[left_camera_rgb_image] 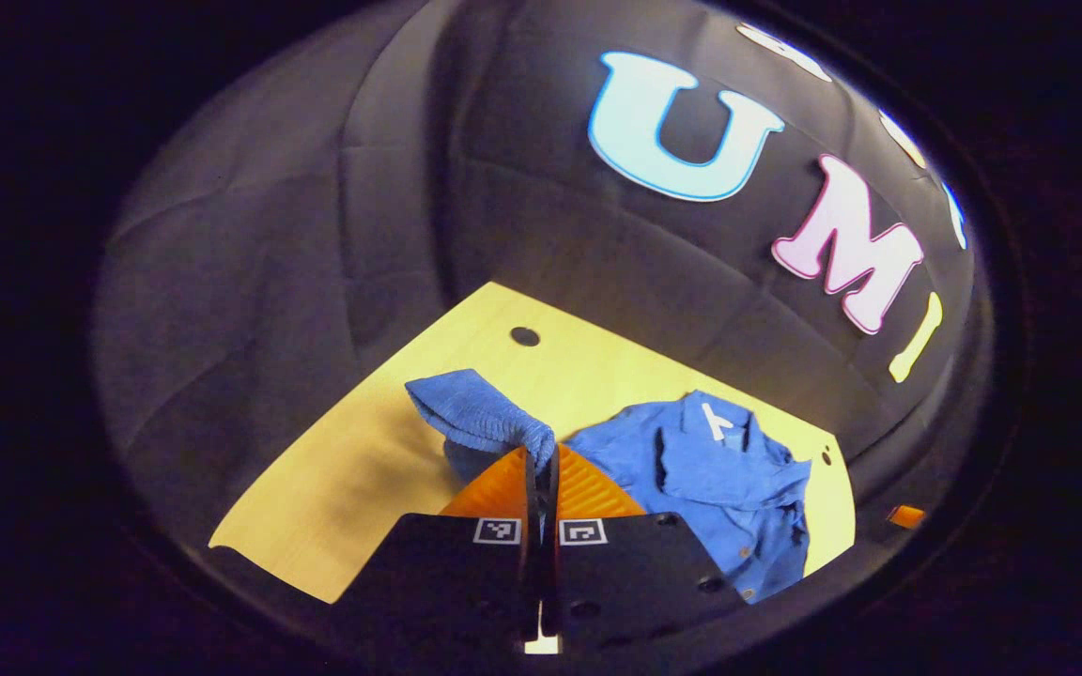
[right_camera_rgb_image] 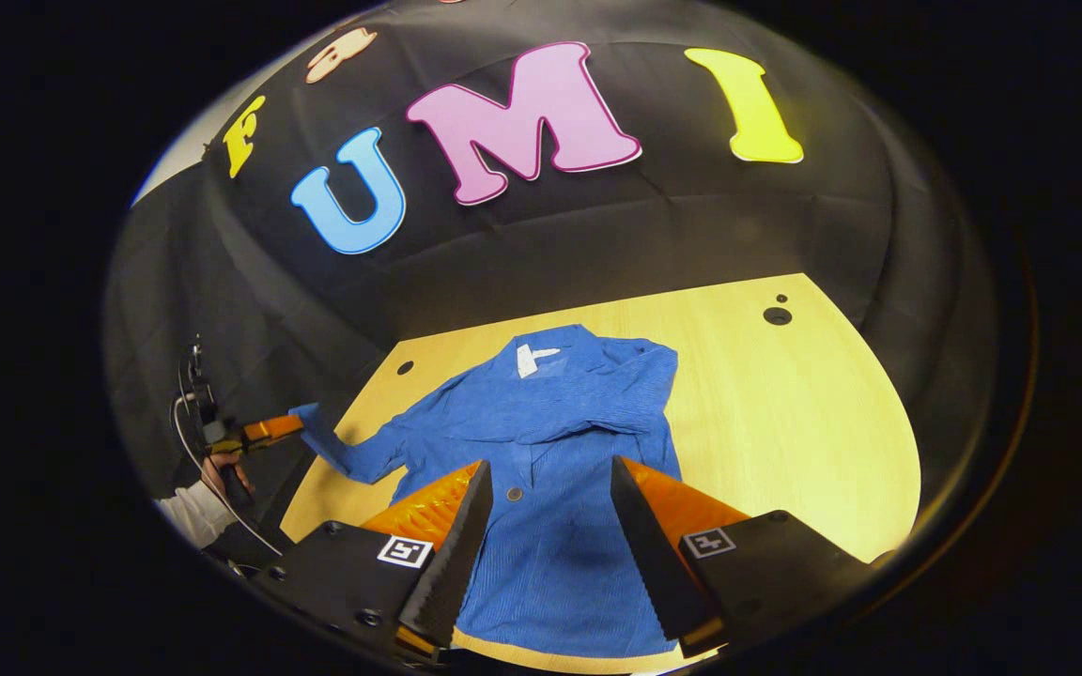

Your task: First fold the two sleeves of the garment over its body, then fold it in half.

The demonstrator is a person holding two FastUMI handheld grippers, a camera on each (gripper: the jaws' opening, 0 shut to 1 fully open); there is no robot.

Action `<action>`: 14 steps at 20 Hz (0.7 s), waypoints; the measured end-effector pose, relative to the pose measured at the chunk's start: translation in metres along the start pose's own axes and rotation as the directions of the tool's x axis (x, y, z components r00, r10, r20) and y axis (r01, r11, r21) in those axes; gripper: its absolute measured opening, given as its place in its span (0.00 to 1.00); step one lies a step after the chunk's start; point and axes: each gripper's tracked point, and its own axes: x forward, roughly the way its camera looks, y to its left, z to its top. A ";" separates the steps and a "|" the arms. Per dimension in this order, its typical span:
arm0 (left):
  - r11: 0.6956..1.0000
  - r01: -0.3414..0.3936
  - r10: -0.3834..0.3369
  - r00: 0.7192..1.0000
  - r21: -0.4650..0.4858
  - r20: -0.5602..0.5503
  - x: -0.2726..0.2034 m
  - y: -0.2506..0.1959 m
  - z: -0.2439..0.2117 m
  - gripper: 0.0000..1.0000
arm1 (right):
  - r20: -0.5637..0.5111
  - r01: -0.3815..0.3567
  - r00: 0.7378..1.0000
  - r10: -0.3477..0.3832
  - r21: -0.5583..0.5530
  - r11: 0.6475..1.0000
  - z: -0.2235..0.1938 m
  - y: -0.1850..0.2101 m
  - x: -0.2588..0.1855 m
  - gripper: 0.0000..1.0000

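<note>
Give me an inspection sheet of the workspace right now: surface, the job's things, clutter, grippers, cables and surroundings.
Surface: light wooden table with small dark holes.
Job's things: blue shirt lies spread on the table, collar at the far side; one sleeve is lifted off the table, the other looks already folded over the body.
Clutter: nothing seen.
Grippers: left gripper shut on the sleeve's cuff; right gripper open, above the shirt's lower body.
Cables: a thin cable loops by the left gripper's handle.
Surroundings: black cloth wall.
</note>
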 end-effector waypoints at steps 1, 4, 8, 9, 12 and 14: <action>0.999 0.047 -0.047 0.999 0.008 0.010 0.007 -0.031 0.011 0.00 | 0.001 0.006 1.000 -0.006 0.006 1.000 0.000 -0.006 -0.004 0.81; 0.982 0.171 -0.174 0.984 0.086 0.033 0.035 -0.124 0.025 0.00 | -0.001 0.026 1.000 -0.026 0.021 0.999 -0.005 -0.025 -0.013 0.81; 0.937 0.302 -0.300 0.953 0.173 -0.039 0.073 -0.239 0.006 0.00 | -0.022 0.057 0.998 -0.057 0.031 0.998 -0.019 -0.047 -0.023 0.82; 0.920 0.342 -0.336 0.940 0.191 -0.065 0.082 -0.267 -0.003 0.00 | -0.027 0.068 0.997 -0.067 0.037 0.997 -0.023 -0.053 -0.026 0.81; 0.868 0.431 -0.398 0.901 0.249 -0.171 0.120 -0.334 -0.046 0.00 | -0.077 0.071 0.995 -0.064 0.083 0.994 -0.047 -0.058 -0.027 0.82; 0.840 0.489 -0.422 0.861 0.234 -0.284 0.136 -0.370 -0.088 0.00 | -0.102 0.078 0.992 -0.069 0.083 0.994 -0.058 -0.064 -0.028 0.82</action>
